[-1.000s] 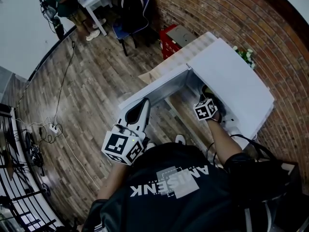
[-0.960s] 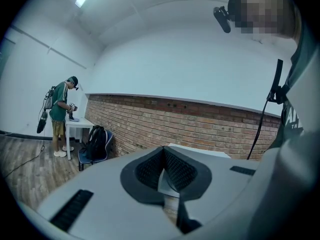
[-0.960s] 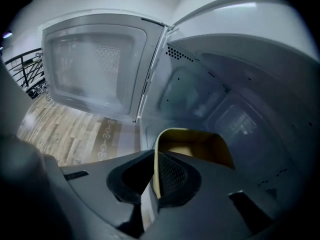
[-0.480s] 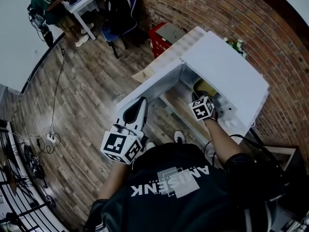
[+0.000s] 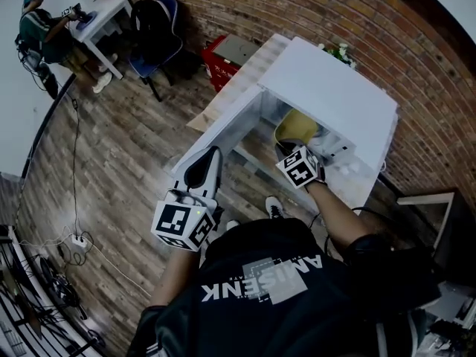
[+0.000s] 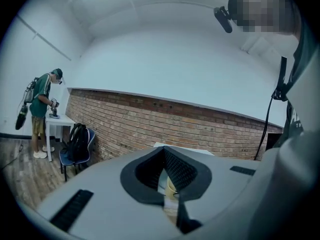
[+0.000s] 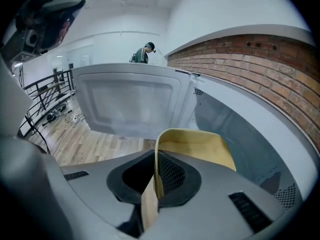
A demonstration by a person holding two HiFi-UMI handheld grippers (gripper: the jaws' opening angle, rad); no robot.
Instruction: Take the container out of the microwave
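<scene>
The white microwave [image 5: 335, 88] stands with its door [image 5: 223, 129] swung open to the left. My right gripper [image 5: 286, 149] is shut on the rim of a yellow container [image 5: 296, 125], which hangs tilted at the mouth of the cavity. In the right gripper view the container [image 7: 195, 146] rises from between the pads of the right gripper [image 7: 155, 181], with the open door [image 7: 125, 101] behind it. My left gripper [image 5: 210, 156] hovers at the door's outer corner. In its own view the left gripper [image 6: 164, 176] has its jaws together, nothing between them.
A brick wall [image 5: 297, 13] runs behind the microwave. A red box [image 5: 223, 54] and a chair with a dark backpack [image 5: 152, 28] stand beyond the door. A person [image 5: 41, 28] works at a white table [image 5: 104, 13] far left. Cables [image 5: 67, 244] lie on the wood floor.
My right gripper has drawn back and up out of the cavity with the yellow container, which now shows plainly in the head view. The left gripper has stayed by the door.
</scene>
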